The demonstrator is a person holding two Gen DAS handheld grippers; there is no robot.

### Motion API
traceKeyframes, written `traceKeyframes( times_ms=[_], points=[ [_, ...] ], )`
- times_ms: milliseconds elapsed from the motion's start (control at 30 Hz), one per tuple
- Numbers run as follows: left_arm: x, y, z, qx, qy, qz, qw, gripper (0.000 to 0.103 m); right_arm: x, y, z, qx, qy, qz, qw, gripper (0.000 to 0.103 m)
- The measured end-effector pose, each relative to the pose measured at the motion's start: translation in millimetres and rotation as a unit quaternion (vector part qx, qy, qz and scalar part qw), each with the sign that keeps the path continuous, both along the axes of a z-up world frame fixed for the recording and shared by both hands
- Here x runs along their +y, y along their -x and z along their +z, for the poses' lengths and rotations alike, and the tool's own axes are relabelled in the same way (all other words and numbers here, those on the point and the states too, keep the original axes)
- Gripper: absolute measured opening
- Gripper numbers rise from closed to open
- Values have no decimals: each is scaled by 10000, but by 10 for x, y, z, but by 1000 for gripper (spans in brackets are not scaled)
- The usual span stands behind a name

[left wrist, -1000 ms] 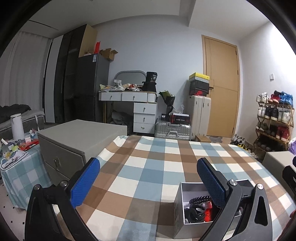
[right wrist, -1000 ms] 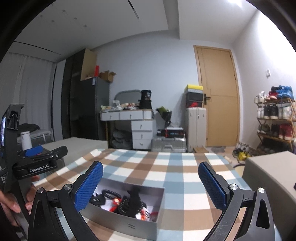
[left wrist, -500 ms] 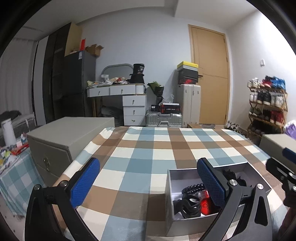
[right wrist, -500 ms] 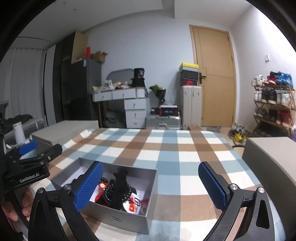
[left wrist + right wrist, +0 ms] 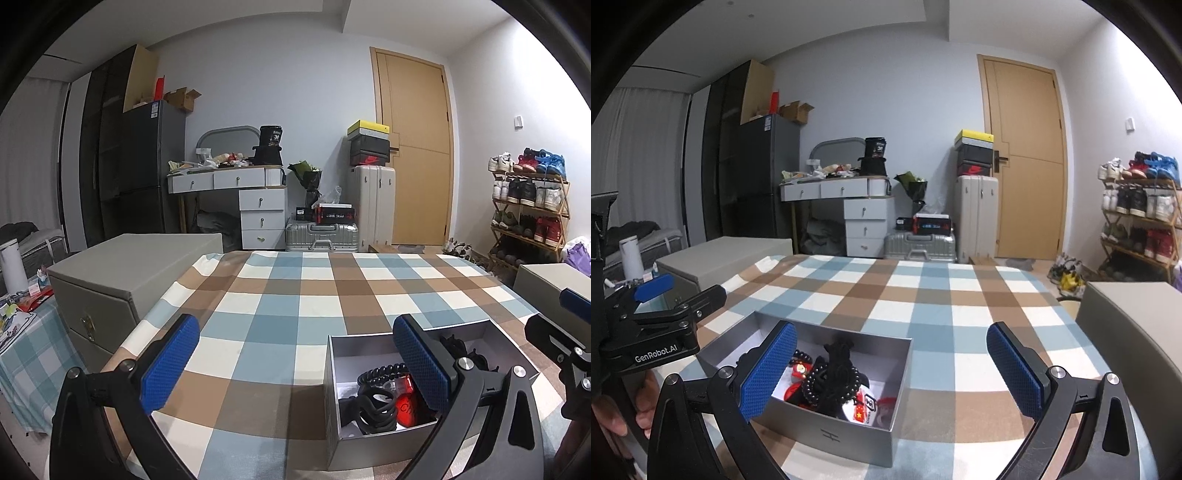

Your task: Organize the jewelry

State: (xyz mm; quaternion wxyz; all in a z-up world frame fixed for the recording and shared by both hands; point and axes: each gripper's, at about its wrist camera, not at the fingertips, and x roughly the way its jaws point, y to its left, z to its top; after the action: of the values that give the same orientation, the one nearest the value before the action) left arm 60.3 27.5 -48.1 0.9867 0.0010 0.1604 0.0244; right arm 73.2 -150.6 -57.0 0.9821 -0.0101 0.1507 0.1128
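An open grey box [image 5: 849, 439] sits on the checked tablecloth [image 5: 923, 295] near the front edge. It holds a tangle of black bead bracelets [image 5: 831, 376], red pieces and small tags. It also shows in the left wrist view [image 5: 369, 448], with black beads [image 5: 380, 373] and a red item inside. My left gripper [image 5: 295, 362] is open and empty, above the cloth just left of the box. My right gripper [image 5: 892, 369] is open and empty, its left finger over the box.
Grey storage boxes stand at the table's left [image 5: 122, 273] and right [image 5: 1126, 325]. A small side table with a white bottle [image 5: 13, 266] is far left. Desk, suitcases and a shoe rack [image 5: 528, 210] line the back of the room.
Both grippers have dipped and tilted down toward the table. The grey box now shows larger and closer in both views. Both stay open and empty.
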Motion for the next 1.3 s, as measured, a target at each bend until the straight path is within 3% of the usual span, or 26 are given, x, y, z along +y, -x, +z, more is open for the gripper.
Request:
traceKeyframes(
  times_ms=[1300],
  points=[
    [-28,-72,-23,-5,3,23,10000,102,-9,-14,2,5,-3,-18,10000,103]
  ],
)
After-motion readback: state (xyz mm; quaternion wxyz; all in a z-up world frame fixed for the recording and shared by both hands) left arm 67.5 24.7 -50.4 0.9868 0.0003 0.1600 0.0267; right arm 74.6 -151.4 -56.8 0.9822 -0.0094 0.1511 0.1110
